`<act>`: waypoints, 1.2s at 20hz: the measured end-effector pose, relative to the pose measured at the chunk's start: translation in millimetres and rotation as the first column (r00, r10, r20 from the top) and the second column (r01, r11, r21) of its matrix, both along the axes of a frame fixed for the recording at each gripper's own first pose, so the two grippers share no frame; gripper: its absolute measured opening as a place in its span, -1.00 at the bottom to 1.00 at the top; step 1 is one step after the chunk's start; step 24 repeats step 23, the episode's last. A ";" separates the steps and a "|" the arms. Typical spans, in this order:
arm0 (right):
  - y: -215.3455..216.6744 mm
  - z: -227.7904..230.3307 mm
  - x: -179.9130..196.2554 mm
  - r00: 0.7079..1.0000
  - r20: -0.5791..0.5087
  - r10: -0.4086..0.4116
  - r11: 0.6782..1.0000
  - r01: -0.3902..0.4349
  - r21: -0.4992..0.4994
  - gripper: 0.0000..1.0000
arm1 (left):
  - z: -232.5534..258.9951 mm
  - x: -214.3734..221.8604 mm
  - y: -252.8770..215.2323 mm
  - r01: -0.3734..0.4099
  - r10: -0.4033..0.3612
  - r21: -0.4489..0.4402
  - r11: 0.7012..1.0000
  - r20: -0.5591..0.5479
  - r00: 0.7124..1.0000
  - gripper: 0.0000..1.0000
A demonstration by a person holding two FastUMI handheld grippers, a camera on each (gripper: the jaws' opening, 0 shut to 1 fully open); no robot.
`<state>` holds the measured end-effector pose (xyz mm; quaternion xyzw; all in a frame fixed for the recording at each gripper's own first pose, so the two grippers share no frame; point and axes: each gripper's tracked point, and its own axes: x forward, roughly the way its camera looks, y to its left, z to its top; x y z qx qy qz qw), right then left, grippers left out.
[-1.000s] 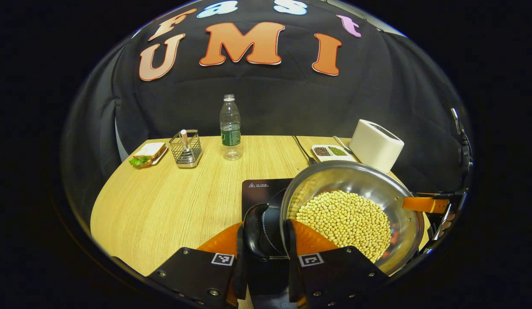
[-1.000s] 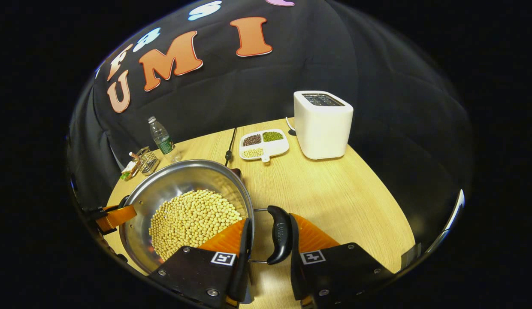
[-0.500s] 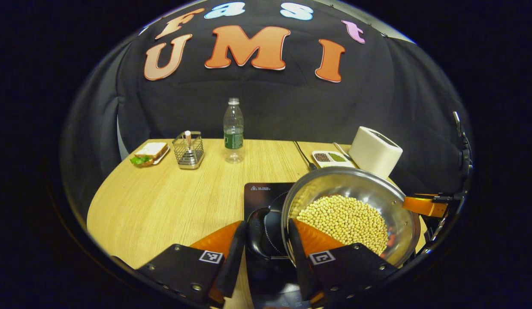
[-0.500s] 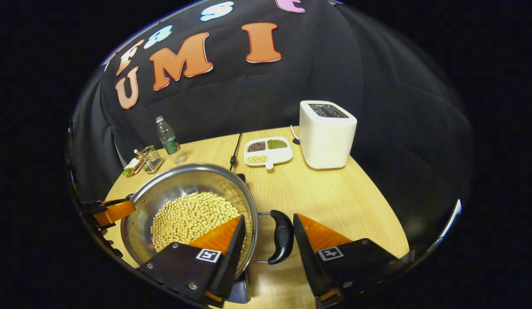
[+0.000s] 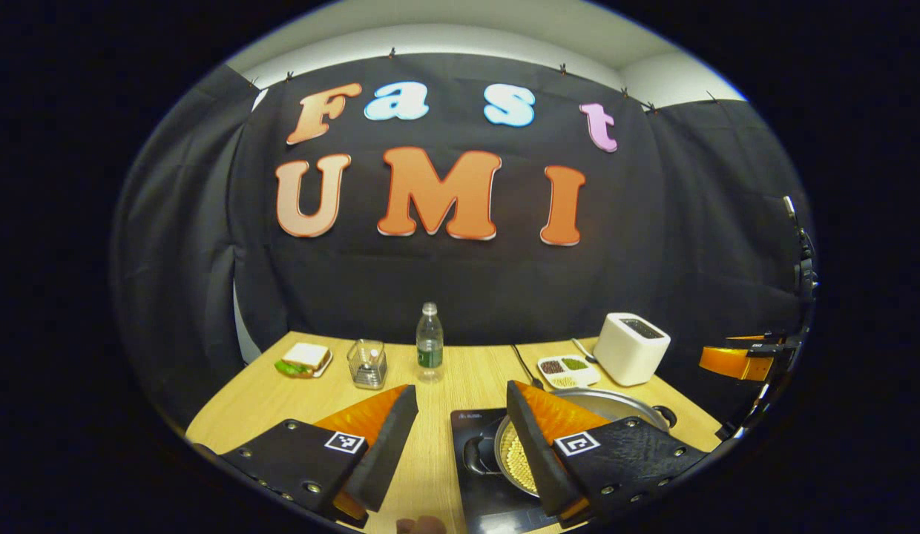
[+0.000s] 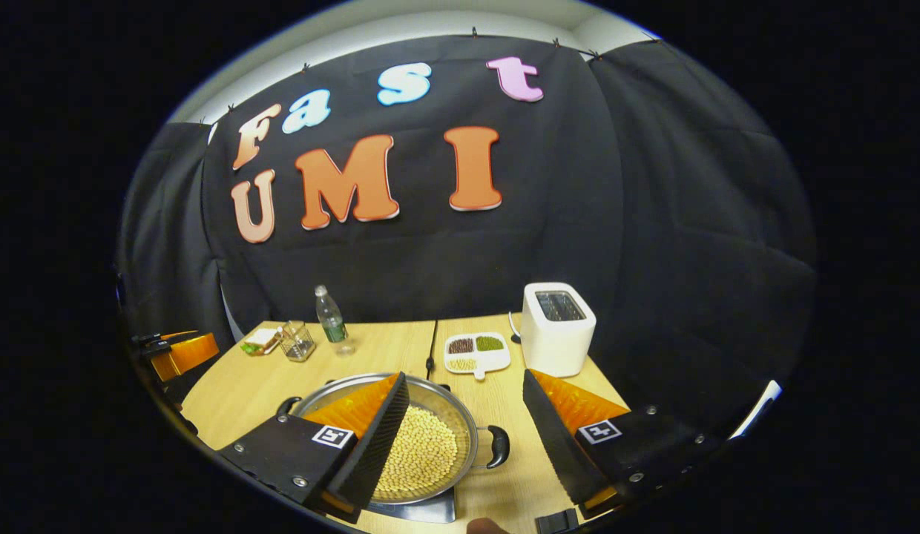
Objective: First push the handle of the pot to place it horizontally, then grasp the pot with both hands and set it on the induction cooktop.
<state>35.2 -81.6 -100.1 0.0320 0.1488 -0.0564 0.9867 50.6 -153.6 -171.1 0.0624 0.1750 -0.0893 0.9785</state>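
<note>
We see the desk (image 6: 579,371) across the lower half of both views, and on it, low and centre in the right gripper view, the pot (image 6: 430,389) of pale beans sitting on the dark induction cooktop (image 5: 467,426), whose front corner shows under the pot's near edge. Both side handles lie level, one at the pot's right (image 6: 499,446). The left gripper (image 5: 460,437) at the bottom of its own view is released, fingers spread wide and holding nothing; the right gripper (image 6: 467,434), bottom centre in its view, is likewise released, clear above the pot.

We judge the placing done, so the step in hand is a clean retreat: lift straight up, fingers wide, touching neither handle.

The left gripper's finger (image 5: 538,430) covers much of the pot, and the cooktop's near end is cut off. We cannot tell whether the pot sits centred on it.
</note>
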 end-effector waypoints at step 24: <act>39.6 113.4 -52.1 0.970 0.235 0.062 0.995 -0.079 0.060 1.00 | 155.4 -50.4 53.5 -0.050 0.069 -0.082 0.995 0.250 0.966 0.54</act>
